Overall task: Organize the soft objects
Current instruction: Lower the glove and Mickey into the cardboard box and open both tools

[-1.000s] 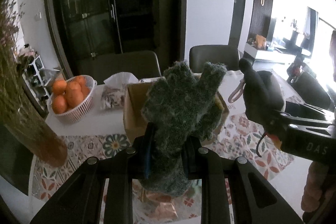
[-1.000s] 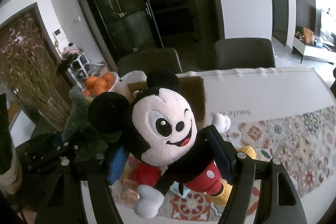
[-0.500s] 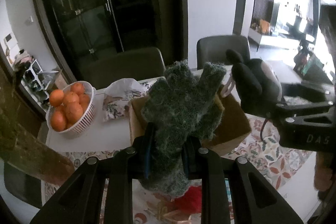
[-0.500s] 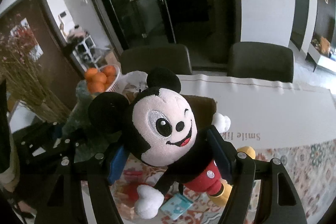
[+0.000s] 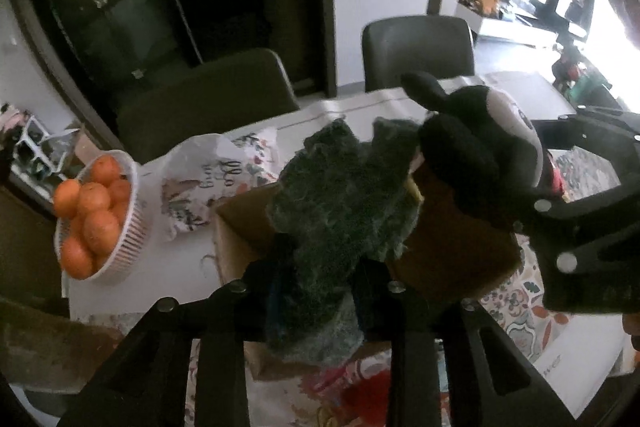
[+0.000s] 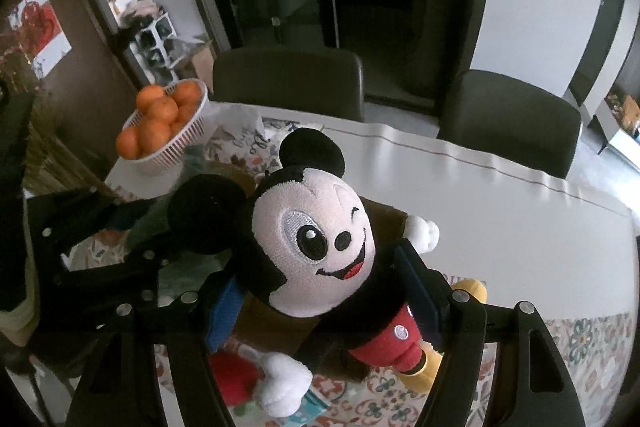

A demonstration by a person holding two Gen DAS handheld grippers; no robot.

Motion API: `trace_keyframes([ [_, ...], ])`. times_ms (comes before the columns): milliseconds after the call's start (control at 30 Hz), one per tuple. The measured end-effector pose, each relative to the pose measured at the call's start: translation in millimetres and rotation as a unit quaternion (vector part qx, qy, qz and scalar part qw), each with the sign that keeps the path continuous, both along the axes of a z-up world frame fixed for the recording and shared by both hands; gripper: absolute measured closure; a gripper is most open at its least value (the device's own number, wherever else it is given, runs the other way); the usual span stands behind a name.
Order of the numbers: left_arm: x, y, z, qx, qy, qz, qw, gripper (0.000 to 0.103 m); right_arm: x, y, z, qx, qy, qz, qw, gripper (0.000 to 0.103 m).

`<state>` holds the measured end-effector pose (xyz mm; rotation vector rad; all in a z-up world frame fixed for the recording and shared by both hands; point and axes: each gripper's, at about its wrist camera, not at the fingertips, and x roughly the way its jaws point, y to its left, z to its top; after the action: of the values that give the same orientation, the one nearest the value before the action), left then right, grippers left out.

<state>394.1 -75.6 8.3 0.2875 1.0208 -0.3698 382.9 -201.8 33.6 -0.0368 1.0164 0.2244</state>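
left gripper [image 5: 316,291]: jaws opening around fuzzy green glove [image 5: 340,211], frame centre over cardboard box [image 5: 460,251] | right gripper [image 6: 324,287]: clamped on mouse plush [image 6: 316,247] | white table [image 6: 500,227], orange basket [image 5: 100,215] left, dark chairs [image 6: 288,83] behind

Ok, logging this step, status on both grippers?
Left gripper opening, fuzzy glove between its jaws, over the cardboard box. Right gripper shut on mouse plush. Nothing blocking the box.
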Motion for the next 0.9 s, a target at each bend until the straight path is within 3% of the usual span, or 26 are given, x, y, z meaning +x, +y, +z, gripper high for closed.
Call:
trace_keyframes([
  [33,3,-2,-3,0.000,0.003,-0.003,1.0000,0.063,3,0,-1,-0.001,0.003,0.002,1.000,0.030],
  [100,6,-2,-6,0.007,0.000,-0.002,1.0000,0.039,10,1,-5,0.000,0.010,0.004,1.000,0.030],
  [167,6,0,-7,0.016,-0.006,0.002,0.9998,0.032,16,1,-7,0.005,0.015,0.005,1.000,0.030],
  [267,6,5,-8,0.018,0.000,0.004,0.9998,0.030,22,2,-11,0.008,0.021,0.006,1.000,0.030],
  [367,2,14,-5,0.046,-0.015,0.034,0.9982,0.026,24,5,-16,0.005,0.027,0.012,1.000,0.030],
  [400,-2,19,-2,0.058,-0.025,0.047,0.9969,0.021,25,7,-18,0.004,0.029,0.014,0.999,0.030],
  [600,-17,42,12,0.112,-0.087,0.116,0.9831,0.014,30,24,-28,-0.005,0.042,0.045,0.998,0.030],
  [733,-23,55,18,0.118,-0.106,0.145,0.9766,0.010,35,39,-36,-0.014,0.058,0.070,0.996,0.025],
  [800,-26,59,19,0.123,-0.111,0.155,0.9740,0.010,37,45,-40,-0.026,0.064,0.073,0.995,0.018],
  [900,-30,62,20,0.118,-0.111,0.163,0.9733,0.010,37,48,-42,-0.039,0.061,0.069,0.995,0.013],
])
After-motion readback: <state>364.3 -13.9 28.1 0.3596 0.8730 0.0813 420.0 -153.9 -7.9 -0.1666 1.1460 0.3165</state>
